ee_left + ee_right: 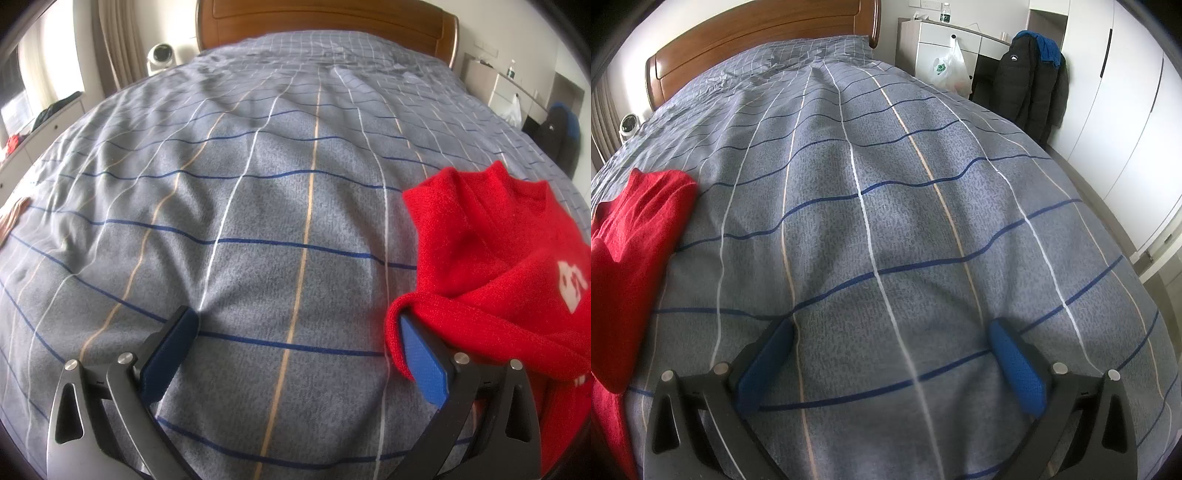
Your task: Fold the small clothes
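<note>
A small red knitted sweater (491, 258) with a white motif lies rumpled on the grey checked bedcover (258, 221), at the right of the left wrist view. One red cuff drapes over the right finger of my left gripper (299, 325), which stands open with only bedcover between its blue pads. In the right wrist view the same sweater (631, 258) lies at the far left. My right gripper (890, 332) hovers open over bare bedcover (905, 203), well to the right of the sweater and apart from it.
A wooden headboard (325, 22) closes the far end of the bed. A white fan (160, 55) stands at the far left. A dark jacket (1030, 77), a plastic bag (949, 70) and white cupboards (1115, 92) line the right side. A tan cloth (11, 218) lies at the left edge.
</note>
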Demonstrator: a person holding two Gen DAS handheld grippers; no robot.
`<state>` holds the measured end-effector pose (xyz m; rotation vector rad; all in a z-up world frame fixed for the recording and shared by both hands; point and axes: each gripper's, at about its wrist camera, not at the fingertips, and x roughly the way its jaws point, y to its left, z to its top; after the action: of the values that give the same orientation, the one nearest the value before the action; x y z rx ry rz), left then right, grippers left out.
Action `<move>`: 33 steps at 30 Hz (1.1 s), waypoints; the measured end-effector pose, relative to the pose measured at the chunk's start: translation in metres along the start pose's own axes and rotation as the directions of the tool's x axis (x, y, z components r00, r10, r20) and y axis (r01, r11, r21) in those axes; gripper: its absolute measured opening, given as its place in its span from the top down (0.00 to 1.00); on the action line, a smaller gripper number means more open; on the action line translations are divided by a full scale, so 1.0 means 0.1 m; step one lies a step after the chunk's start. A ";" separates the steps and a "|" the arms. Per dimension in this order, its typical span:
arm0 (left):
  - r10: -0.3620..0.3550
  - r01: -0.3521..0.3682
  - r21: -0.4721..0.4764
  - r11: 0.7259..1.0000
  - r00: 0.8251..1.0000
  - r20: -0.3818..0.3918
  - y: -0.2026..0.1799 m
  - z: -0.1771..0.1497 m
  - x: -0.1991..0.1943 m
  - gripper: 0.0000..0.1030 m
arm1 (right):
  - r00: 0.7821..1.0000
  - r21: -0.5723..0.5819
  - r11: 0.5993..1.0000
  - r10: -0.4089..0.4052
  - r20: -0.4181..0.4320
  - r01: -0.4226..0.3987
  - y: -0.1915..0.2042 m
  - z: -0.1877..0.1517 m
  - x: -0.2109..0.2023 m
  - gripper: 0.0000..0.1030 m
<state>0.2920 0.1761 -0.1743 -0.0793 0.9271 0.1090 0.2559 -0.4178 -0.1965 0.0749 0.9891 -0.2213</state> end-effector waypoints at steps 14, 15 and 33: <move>0.000 0.000 0.000 1.000 1.000 0.000 -0.01 0.00 0.00 0.00 | 1.000 0.000 1.000 0.000 0.000 0.000 0.00 0.00 0.00 0.00; 0.000 0.000 0.000 1.000 1.000 0.000 0.00 0.00 0.00 0.00 | 1.000 0.000 1.000 0.000 0.000 0.000 0.00 0.00 0.00 0.00; 0.000 0.000 0.000 1.000 1.000 0.001 0.00 0.00 0.00 0.00 | 1.000 0.001 1.000 0.000 0.001 0.000 0.00 -0.01 0.01 0.00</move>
<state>0.2917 0.1763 -0.1741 -0.0793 0.9263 0.1091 0.2559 -0.4180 -0.1974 0.0756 0.9882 -0.2215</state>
